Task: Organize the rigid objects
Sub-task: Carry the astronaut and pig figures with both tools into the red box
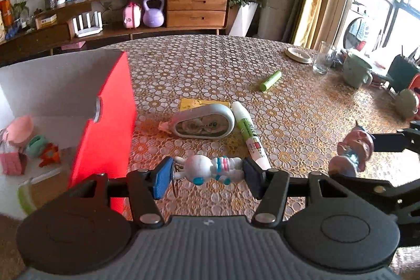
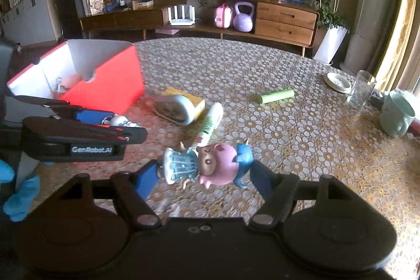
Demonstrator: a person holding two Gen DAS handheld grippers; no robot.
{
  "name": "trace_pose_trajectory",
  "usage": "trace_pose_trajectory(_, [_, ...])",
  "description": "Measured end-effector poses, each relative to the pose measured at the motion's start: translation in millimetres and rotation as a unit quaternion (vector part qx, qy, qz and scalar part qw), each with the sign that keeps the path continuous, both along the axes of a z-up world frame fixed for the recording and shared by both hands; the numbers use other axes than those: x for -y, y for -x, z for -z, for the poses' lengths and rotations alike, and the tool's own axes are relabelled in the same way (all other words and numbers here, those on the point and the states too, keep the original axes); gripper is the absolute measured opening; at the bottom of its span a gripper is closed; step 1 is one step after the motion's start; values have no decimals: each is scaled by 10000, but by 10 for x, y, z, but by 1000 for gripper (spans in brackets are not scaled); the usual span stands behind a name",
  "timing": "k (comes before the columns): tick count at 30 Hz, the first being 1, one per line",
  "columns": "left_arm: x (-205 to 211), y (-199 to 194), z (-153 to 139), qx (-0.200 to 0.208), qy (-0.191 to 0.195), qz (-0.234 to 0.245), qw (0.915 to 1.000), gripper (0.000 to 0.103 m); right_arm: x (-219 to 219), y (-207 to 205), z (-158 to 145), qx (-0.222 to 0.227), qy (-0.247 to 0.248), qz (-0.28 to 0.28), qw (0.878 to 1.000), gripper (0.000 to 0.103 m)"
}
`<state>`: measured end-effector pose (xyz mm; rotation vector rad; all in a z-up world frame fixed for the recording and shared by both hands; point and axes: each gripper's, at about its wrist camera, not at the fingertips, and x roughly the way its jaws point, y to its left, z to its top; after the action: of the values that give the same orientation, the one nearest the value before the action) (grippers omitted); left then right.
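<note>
White "GenRobot.AI" lettering on left tongs [image 2: 123, 122] — rabbit keychain [image 1: 207, 167] clamped.

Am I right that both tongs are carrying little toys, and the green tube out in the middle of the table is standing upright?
Not quite. The green tube is lying on its side on the table, as the right wrist view shows. The rest holds: the left tongs grip a white rabbit keychain, and the right tongs grip a pink pig figurine.

right gripper [image 2: 204, 172] clamping pig figurine [image 2: 210, 164] (sideways)
</note>
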<state>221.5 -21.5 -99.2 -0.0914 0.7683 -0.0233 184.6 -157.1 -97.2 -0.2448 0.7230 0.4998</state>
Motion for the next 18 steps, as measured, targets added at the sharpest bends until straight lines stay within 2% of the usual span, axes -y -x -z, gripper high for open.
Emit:
trace_pose_trajectory(6, [-47,269,-262,151,64,-23,9999,58,-71,309,-266,149,-37,-90,9998,75])
trace_pose_trajectory(18, [-234,681,-709,299,61,79,9995,58,-360,714,-556,386,82,-277,9988,75])
